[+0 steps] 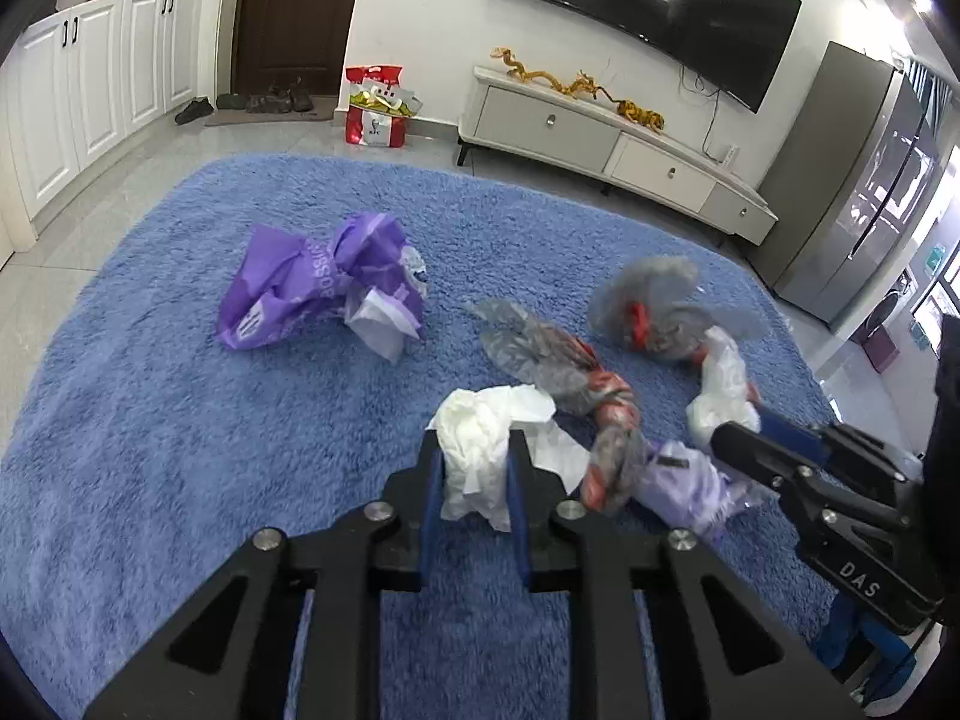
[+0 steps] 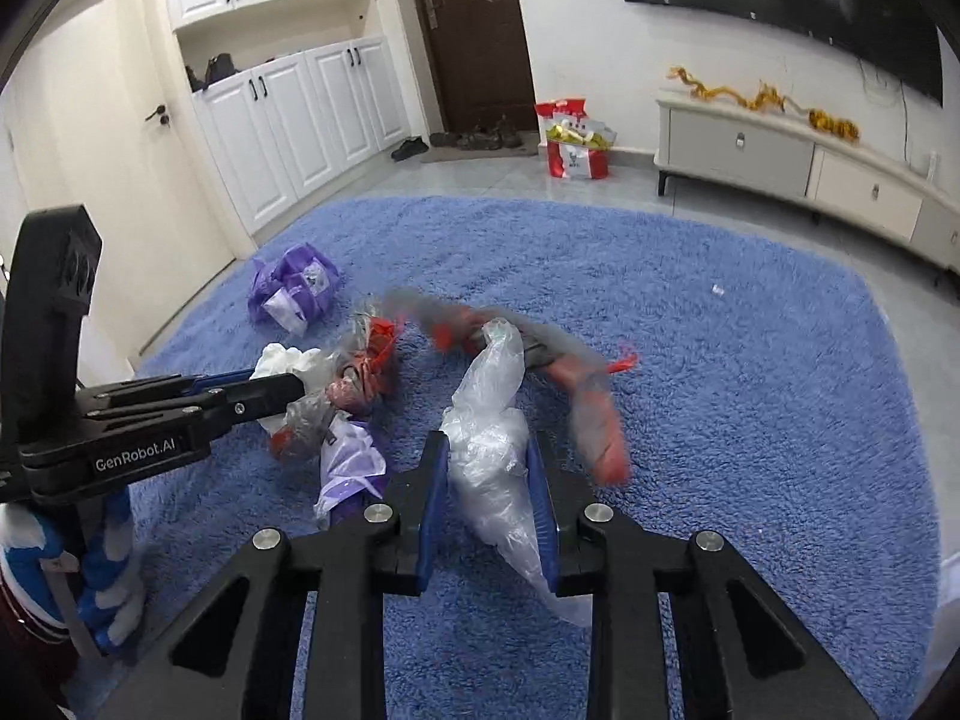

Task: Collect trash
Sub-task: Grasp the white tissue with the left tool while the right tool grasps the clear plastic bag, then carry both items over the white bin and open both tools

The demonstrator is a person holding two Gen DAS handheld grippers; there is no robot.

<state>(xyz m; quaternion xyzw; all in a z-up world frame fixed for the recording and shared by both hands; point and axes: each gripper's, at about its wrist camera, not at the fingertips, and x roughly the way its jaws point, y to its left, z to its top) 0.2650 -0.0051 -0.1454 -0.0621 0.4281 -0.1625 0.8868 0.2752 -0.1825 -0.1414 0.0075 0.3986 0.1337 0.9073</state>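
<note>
Left wrist view shows the left claw (image 1: pixel 474 474) closed on a crumpled white tissue (image 1: pixel 480 438), its blue pads pressing the paper from both sides just above the blue carpet (image 1: pixel 180 420). To the right, the right claw (image 1: pixel 729 432) grips a clear plastic bag (image 1: pixel 723 390). Between the two claws lie a grey-and-red plastic wrapper (image 1: pixel 576 384) and a small pale purple wrapper (image 1: pixel 684 480); they touch each other. A second grey-and-red wrapper (image 1: pixel 654 306) sits behind the clear bag and looks blurred. Further to the left, well apart from this group, a crumpled purple plastic bag (image 1: pixel 312 294) lies on the carpet with a white piece of paper sticking out of its opening.

Right wrist view confirms that the right claw (image 2: pixel 489 468) is shut on the clear plastic bag (image 2: pixel 492 420), which appears empty and hangs down between the pads. The left claw (image 2: pixel 294 384) comes in from the left, holding the white tissue (image 2: pixel 282 360).

Near the dark door (image 2: pixel 474 30), on the tiled floor (image 2: pixel 480 180), a red and white paper bag (image 2: pixel 573 144) stands upright, holding yellow and white packages at its top.
</note>
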